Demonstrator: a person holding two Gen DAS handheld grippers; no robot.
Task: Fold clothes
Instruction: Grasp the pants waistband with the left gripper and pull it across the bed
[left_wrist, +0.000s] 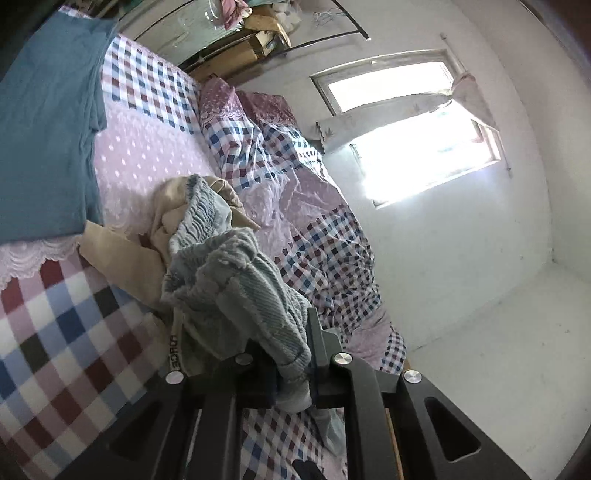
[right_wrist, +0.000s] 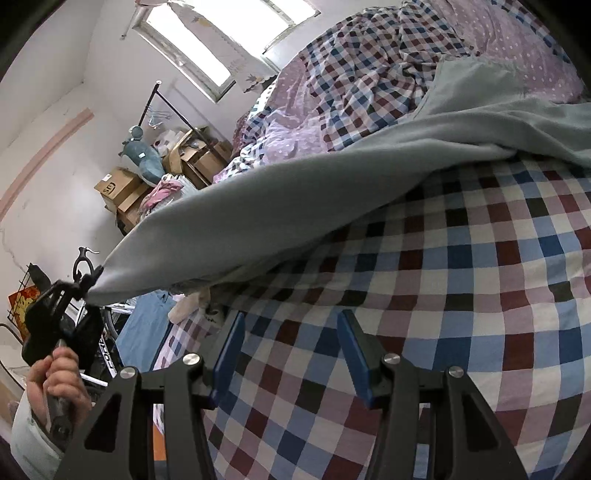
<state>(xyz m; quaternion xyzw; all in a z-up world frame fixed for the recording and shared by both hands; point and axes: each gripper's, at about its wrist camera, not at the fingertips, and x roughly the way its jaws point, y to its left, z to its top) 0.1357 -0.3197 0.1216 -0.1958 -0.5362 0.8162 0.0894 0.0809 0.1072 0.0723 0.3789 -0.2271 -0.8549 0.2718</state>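
The left gripper (left_wrist: 291, 363) is pinched on a bunched edge of the grey garment (left_wrist: 236, 284), and its jaws are closed on the ribbed fabric. From the right wrist view the same left gripper (right_wrist: 86, 282) is seen at the far left, held up off the bed (right_wrist: 443, 314) by a hand (right_wrist: 59, 384), with the garment stretched from it in a long sheet toward the far right. The right gripper (right_wrist: 291, 350) is spread, holds nothing and hangs over the checked bed cover below the raised cloth.

In the left wrist view the garment hangs in a crumpled mass with a beige garment (left_wrist: 173, 221) lying under and behind it. A blue garment (left_wrist: 48, 122) lies flat on the bed, far left.

Step in hand, as judged: spreading the garment before the first fold.
- Bring the right gripper to a free edge or corner of the cloth, well apart from the left grip.
- Take a single layer only; the fabric is soft and bunches readily.
- Keep the left grip high so that the cloth clears the beige garment.
- Draw both grips apart until the sheet is taut, then lay it flat.

Readable text: a drawstring (left_wrist: 176, 343) carries dark letters, too blurred to read with certainty. A cardboard box (right_wrist: 118, 182) at the far wall bears a mark that is not legible.
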